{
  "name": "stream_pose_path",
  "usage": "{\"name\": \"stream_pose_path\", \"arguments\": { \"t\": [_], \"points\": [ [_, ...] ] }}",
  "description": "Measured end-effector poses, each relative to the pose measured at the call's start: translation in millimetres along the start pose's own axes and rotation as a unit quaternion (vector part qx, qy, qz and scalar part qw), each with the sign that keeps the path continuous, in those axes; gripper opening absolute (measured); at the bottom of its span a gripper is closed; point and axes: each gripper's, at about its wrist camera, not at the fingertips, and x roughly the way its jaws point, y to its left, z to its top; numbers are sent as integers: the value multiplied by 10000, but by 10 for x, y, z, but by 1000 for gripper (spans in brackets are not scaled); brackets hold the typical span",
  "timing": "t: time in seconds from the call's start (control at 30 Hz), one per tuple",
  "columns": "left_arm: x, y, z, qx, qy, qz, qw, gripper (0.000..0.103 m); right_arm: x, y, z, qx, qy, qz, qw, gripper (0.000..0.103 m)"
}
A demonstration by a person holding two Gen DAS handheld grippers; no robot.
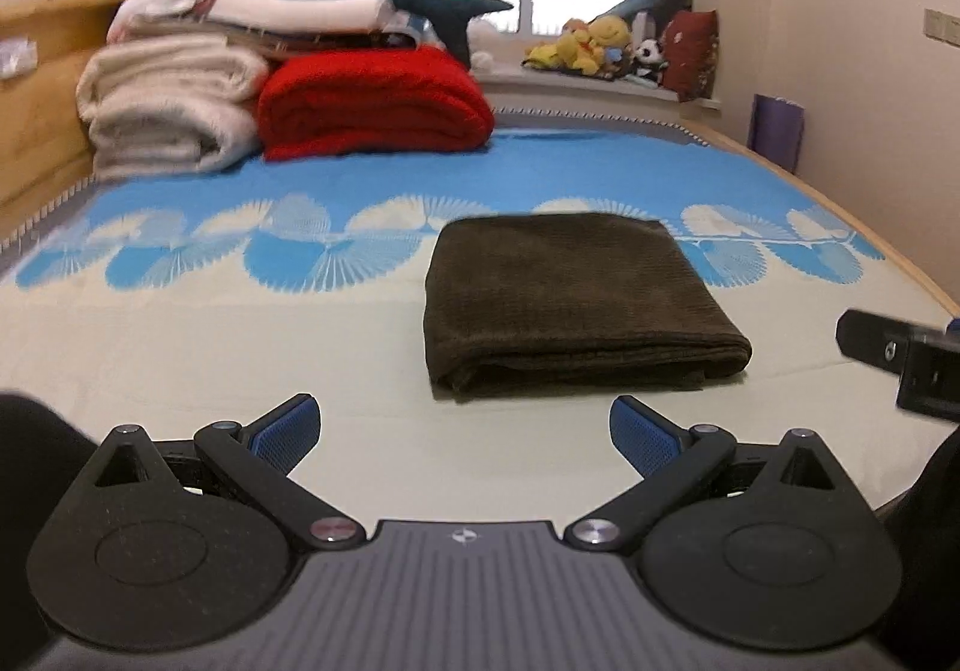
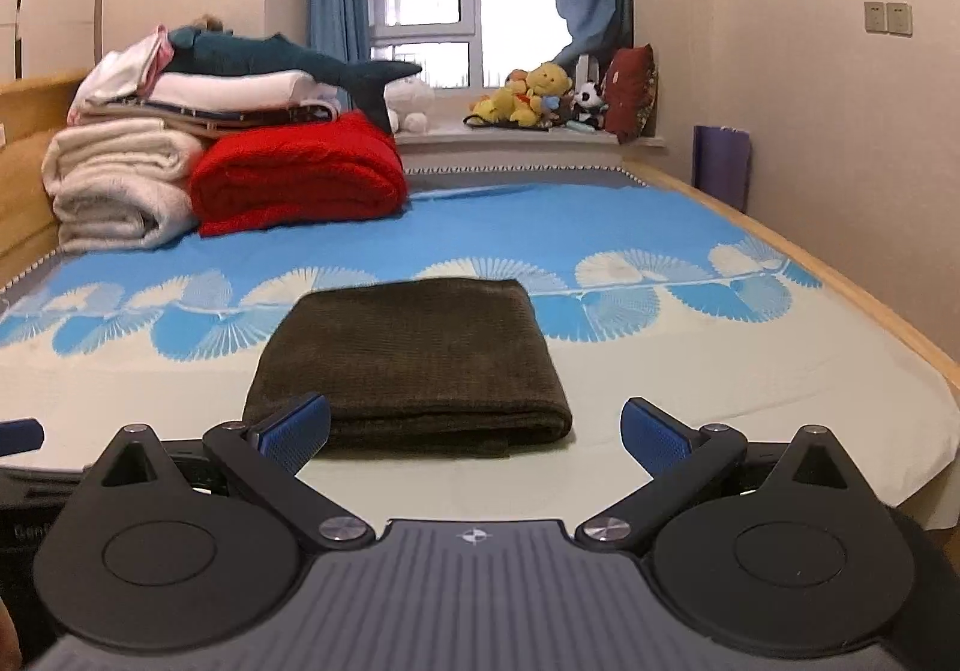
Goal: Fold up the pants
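left wrist | pants (image 1: 570,299) folded on bed (image 1: 240,347) | left gripper (image 1: 465,431) spread, empty | right gripper (image 2: 474,431) spread, empty

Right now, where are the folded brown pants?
The folded brown pants lie flat on the bed's cream sheet, centre in the right wrist view and right of centre in the left wrist view, nearer than the red blanket.

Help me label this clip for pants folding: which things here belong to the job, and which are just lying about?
Job:
brown pants, folded on the bed sheet
left gripper, open
right gripper, open

Lying about:
red blanket
white blankets
shark plush
stuffed toys
red cushion
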Motion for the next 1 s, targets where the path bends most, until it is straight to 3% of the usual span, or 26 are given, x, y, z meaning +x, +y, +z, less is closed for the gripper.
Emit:
{"name": "stream_pose_path", "arguments": {
  "t": [0.27, 1.0],
  "points": [
    [-8, 55, 22, -104, -1, -12, 9999, 103, 12, 221, -31, -404, -2, 78, 9992, 102],
    [-15, 27, 3, 81, -58, -48, 9999, 103, 28, 239, -3, -408, -40, 144, 9991, 102]
  ]
}}
